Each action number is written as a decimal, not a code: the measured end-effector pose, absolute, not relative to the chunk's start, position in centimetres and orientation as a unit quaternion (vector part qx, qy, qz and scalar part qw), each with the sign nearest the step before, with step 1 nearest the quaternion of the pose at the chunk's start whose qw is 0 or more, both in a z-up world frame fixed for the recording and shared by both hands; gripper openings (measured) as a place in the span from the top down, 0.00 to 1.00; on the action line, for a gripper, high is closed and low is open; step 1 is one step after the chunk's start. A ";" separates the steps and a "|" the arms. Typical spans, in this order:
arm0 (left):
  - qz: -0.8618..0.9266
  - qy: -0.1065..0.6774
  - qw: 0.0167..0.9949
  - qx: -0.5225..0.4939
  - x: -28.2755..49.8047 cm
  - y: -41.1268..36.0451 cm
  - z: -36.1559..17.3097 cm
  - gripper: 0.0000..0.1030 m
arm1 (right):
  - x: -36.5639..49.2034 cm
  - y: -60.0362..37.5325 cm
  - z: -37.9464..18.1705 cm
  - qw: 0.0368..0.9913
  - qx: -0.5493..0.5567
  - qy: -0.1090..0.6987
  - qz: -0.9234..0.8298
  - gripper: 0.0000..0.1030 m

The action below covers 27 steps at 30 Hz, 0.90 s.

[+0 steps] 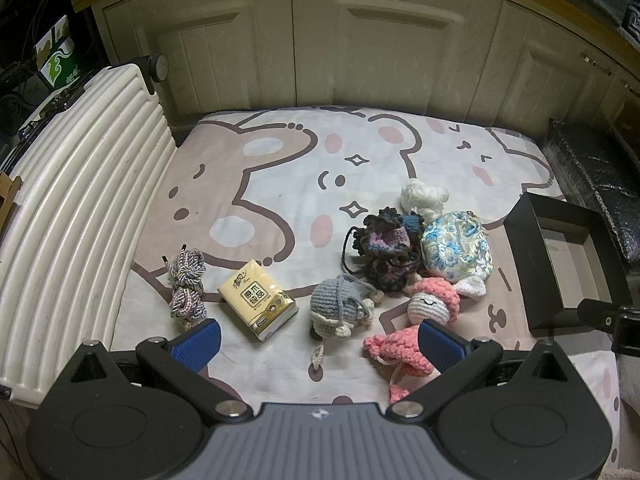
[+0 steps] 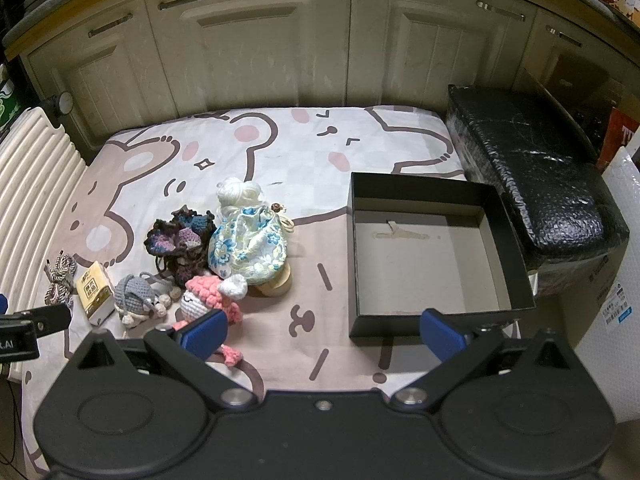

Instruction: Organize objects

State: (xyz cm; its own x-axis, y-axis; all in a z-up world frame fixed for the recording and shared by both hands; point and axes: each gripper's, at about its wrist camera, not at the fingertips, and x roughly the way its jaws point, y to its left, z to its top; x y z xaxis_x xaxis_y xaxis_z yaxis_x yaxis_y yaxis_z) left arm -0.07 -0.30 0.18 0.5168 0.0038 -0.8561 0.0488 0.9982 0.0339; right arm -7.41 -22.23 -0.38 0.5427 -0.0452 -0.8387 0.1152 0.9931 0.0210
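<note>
Now the left gripper (image 1: 318, 338) and right gripper (image 2: 322, 334) are both held wide apart and empty above the cloth. One toy should be taken singly, low at its body. The pink doll (image 1: 430, 306) lies left of the black box (image 2: 434, 322), just beyond the right gripper's left pad.

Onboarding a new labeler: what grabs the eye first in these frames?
A cluster of crocheted toys and pouches, led by the pink doll and the blue floral pouch, sits mid-cloth. To its right stands the empty black box. Both claws, left and right, hover open.
</note>
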 end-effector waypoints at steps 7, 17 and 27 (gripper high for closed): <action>-0.015 0.491 0.870 0.028 -0.1 -0.2 0.2 0.00 | -7.2 -22.1 -0.6 0.878 0.034 0.476 -0.043 0.00; -0.018 0.491 0.870 0.029 -0.1 -1.0 0.1 0.00 | -7.2 -22.2 -0.6 0.877 0.033 0.477 -0.041 0.00; -0.022 0.491 0.870 0.031 -0.1 -0.7 0.0 0.00 | -7.3 -22.2 -0.7 0.877 0.032 0.478 -0.040 0.00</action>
